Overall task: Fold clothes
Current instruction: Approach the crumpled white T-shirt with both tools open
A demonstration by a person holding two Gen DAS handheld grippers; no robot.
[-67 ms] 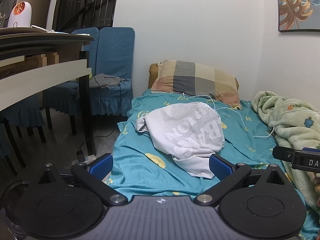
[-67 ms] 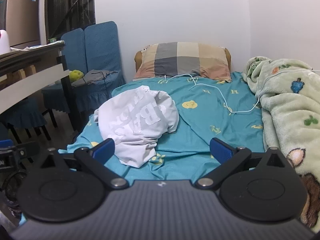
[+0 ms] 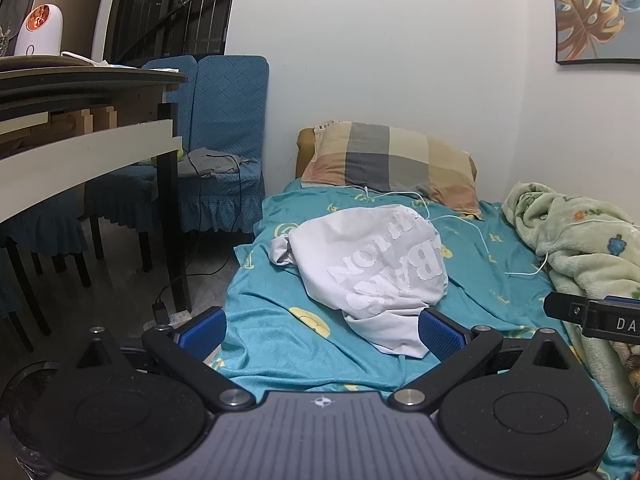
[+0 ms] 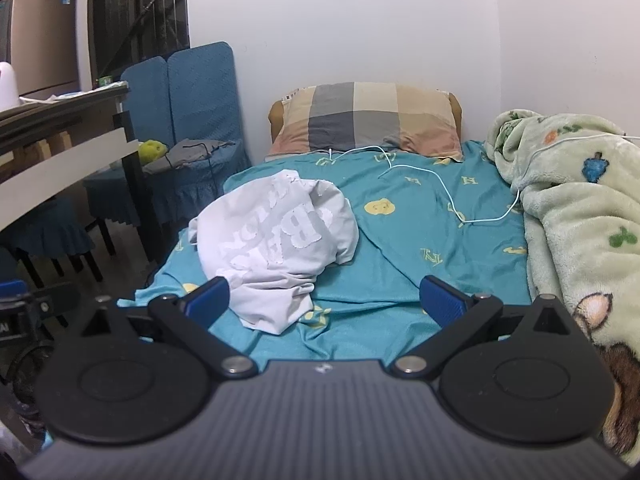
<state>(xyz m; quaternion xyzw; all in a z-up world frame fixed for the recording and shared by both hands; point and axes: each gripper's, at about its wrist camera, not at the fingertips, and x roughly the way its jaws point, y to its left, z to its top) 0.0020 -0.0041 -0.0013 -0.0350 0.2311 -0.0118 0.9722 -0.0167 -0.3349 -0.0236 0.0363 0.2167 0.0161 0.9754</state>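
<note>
While crumpled, white shirt lettering unreadable

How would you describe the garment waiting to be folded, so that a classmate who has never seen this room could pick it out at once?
Start at the bed with the teal sheet; a checked pillow lies at its head and a pale green blanket is heaped along one side. The white garment lies crumpled on the sheet nearer the foot. Alone among the fabrics here, it is plain white with large raised lettering.

Bare teal patterned bedsheet lies open between the crumpled white printed garment and the bunched pale-green fleece blanket; a thin white cable crosses it.
</note>
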